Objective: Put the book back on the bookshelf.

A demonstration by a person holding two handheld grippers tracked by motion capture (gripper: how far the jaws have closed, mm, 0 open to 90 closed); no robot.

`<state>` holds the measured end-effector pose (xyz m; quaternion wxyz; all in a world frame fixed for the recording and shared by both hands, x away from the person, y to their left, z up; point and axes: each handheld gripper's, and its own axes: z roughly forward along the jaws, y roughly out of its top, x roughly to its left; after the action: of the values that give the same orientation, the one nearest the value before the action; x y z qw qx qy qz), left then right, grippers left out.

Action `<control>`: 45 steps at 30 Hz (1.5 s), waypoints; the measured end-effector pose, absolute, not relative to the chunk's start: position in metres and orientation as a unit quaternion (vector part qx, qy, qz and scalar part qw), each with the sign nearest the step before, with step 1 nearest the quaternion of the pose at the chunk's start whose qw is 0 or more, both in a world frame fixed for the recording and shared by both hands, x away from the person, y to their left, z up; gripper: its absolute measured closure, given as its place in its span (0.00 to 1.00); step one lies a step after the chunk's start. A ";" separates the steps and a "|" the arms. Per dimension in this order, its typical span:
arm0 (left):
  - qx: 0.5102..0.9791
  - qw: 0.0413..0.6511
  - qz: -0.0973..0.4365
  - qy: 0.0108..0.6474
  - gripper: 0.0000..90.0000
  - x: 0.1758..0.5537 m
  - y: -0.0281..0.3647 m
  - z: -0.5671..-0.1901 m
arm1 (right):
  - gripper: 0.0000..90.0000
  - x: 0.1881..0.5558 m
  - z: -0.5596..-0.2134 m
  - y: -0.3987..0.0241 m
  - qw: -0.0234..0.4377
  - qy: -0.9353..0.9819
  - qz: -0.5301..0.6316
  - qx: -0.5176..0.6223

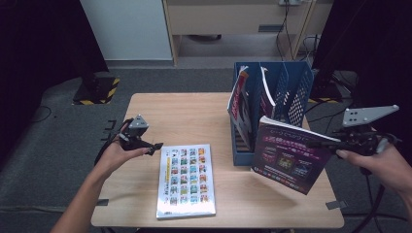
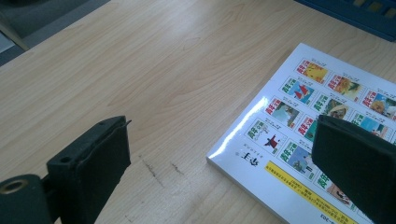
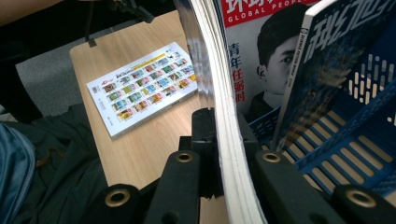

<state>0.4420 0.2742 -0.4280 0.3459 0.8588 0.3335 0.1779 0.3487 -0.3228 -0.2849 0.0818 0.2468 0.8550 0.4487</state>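
My right gripper [image 1: 324, 143] is shut on the edge of a purple-covered magazine [image 1: 289, 156], holding it tilted in the air just right of the blue file rack [image 1: 296, 92]. In the right gripper view the magazine's page edges [image 3: 215, 79] run up between the jaws of my right gripper [image 3: 226, 140]. My left gripper [image 1: 156, 145] hovers open over the table's left side, beside a white book [image 1: 187, 179] lying flat. In the left gripper view that gripper [image 2: 219, 144] has nothing between its pads, and the book's corner [image 2: 299, 116] lies under the right one.
The rack [image 3: 345, 140] stands at the wooden table's [image 1: 194, 116] back right and holds a red-titled magazine [image 1: 239, 104] [image 3: 261, 56] and a dark one [image 3: 336, 42]. The white book [image 3: 142, 81] is near the front edge. A cabinet and cables are behind the table.
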 end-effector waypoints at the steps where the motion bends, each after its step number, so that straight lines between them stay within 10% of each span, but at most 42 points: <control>1: 0.858 0.346 0.178 0.334 0.05 0.442 0.275 -0.428 | 0.94 0.347 -0.284 -0.326 0.083 0.854 0.449 0.249; 45: 0.851 0.357 0.179 0.342 0.05 0.439 0.287 -0.430 | 0.94 0.350 -0.211 -0.366 0.153 0.822 0.465 0.291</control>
<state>0.4388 0.2873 -0.4299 0.3574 0.8505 0.3419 0.1788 0.3504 -0.3655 -0.2114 0.1526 0.2912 0.8220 0.4650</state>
